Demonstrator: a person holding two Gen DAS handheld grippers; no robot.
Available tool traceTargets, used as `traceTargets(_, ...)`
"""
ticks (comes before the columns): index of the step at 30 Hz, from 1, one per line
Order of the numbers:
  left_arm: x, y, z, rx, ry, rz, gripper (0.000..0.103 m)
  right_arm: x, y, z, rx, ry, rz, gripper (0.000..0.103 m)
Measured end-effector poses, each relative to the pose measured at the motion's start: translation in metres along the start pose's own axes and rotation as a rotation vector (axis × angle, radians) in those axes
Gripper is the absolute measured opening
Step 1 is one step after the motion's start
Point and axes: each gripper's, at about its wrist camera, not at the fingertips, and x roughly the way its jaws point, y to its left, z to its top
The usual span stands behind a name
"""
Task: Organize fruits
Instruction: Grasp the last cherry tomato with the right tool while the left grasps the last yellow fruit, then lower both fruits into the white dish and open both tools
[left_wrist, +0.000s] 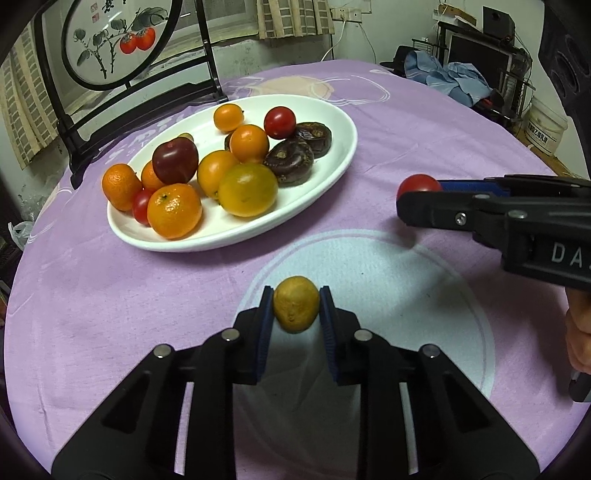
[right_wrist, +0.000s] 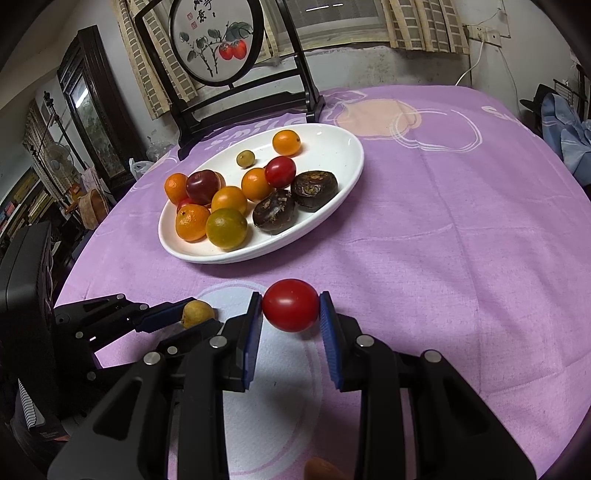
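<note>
Between the ribbed blue pads of the left gripper, a small dull-yellow fruit with a matte, slightly dimpled skin is clamped on both flanks; it is egg-shaped, its long axis running away from the camera and parallel to the fingers. It sits low over a pale blue circle printed on the soft purple cloth that covers the desk. The right gripper is closed on a smooth, glossy red cherry tomato, slightly oval, with its long axis spanning pad to pad. Both grippers are built of black rigid plastic with metal pivot pins. Further back on the desk, an oval white glazed plate holds pebbly-skinned orange citrus fruits, one greenish-yellow citrus, a dark red plum, red cherry tomatoes and two flat, wrinkled dark-brown round fruits. Behind the plate stands a black wooden frame with a round painted panel.
</note>
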Motion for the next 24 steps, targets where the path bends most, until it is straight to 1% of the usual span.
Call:
traceTargets(5,-0.002,-0.001,-0.001,0.003,-0.004,-0.002,0.025,-0.001,0.003,-0.001,-0.013,-0.001,0.008,0.031)
traceTargets(12,-0.020,0.006,0.000,-0.035,-0.049,-0.018,0.025,-0.006,0.018,-0.006,-0.071,-0.024,0.043,0.031)
traceTargets(15,-0.031,0.008,0.001,-0.047,-0.077,-0.022,0.025,-0.012,0.029,-0.007,-0.112,-0.055,0.079,0.031)
traceTargets(17,-0.041,0.011,0.003,-0.055,-0.106,-0.025,0.025,-0.020,0.037,-0.004,-0.129,-0.088,0.122,0.031)
traceTargets(21,-0.063,0.030,0.013,-0.115,-0.178,-0.040,0.025,-0.029,0.042,0.011,-0.132,-0.171,0.135,0.031)
traceTargets(24,-0.067,0.050,0.028,-0.166,-0.213,-0.022,0.025,-0.025,0.037,0.030,-0.095,-0.204,0.134,0.031)
